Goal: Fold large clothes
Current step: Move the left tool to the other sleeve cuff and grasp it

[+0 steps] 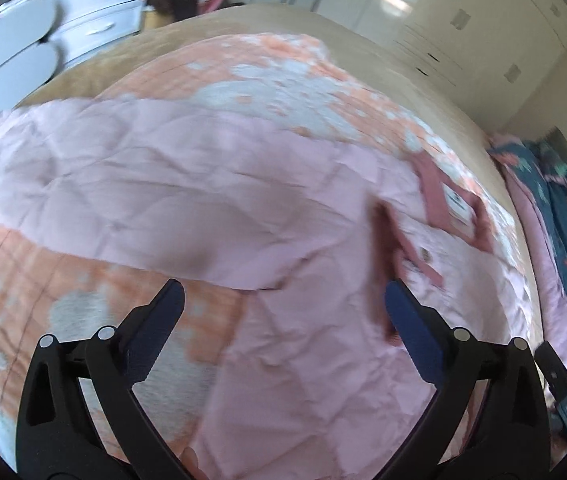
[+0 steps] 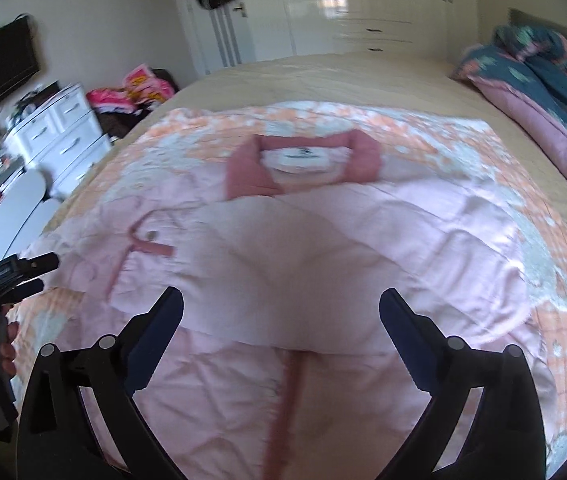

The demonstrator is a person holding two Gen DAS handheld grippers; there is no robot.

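**Pink garment spread on bed, both grippers released**

Left wrist view: left gripper (image 1: 283, 300) hangs above the pink garment (image 1: 203, 184), fingers spread, nothing between them. The garment lies on a peach patterned blanket (image 1: 283, 64).

Right wrist view: right gripper (image 2: 281, 304) likewise spread and holding nothing; garment's darker collar (image 2: 303, 164) faces away, sleeves folded across the body.

One pink jacket (image 2: 323, 248), one peach quilt (image 2: 523, 184), two grippers (image 1: 283, 304) (image 2: 281, 304).

Your frames are bright with daylight glaring off the glossy wardrobe doors (image 2: 323, 4), motion blur smears the pink garment (image 1: 203, 184) and bed (image 2: 323, 76), and fisheye bending with dark vignetting marks the edges.
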